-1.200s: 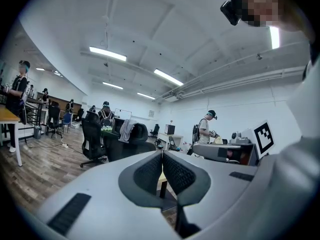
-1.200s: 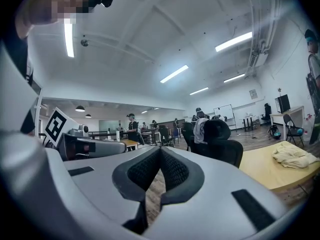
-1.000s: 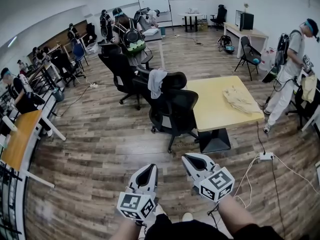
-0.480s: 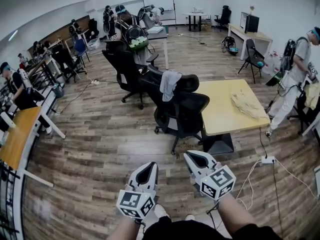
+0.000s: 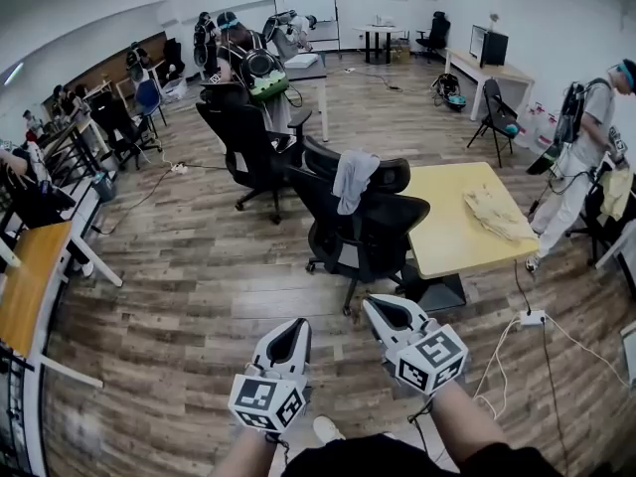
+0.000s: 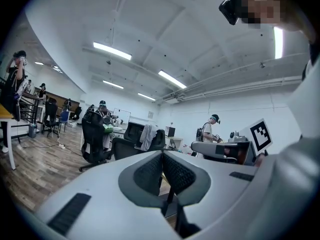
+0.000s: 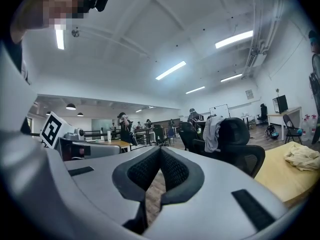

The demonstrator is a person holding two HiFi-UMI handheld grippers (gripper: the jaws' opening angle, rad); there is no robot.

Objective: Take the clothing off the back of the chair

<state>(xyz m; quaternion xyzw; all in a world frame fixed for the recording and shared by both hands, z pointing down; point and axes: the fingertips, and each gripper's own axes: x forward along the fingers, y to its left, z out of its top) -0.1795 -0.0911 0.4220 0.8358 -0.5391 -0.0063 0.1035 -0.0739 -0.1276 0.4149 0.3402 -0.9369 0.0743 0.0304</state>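
Observation:
A grey garment [image 5: 353,179] hangs over the headrest of a black office chair [image 5: 370,235] in the middle of the head view. It shows small in the left gripper view as the garment [image 6: 146,136] and in the right gripper view as the garment [image 7: 213,133] on the chair [image 7: 239,144]. My left gripper [image 5: 291,332] and right gripper [image 5: 380,311] are side by side low in the head view, well short of the chair. Both are shut with nothing between the jaws.
A yellow table [image 5: 452,222] with a crumpled beige cloth [image 5: 500,212] stands right of the chair. A second black chair [image 5: 243,137] is behind it. People stand at the right [image 5: 586,137] and far back. A power strip [image 5: 529,317] with cables lies on the wooden floor.
The chair and table sit lower and larger in the head view, so I have come closer to them. Both grippers keep the same place in the view and stay shut.

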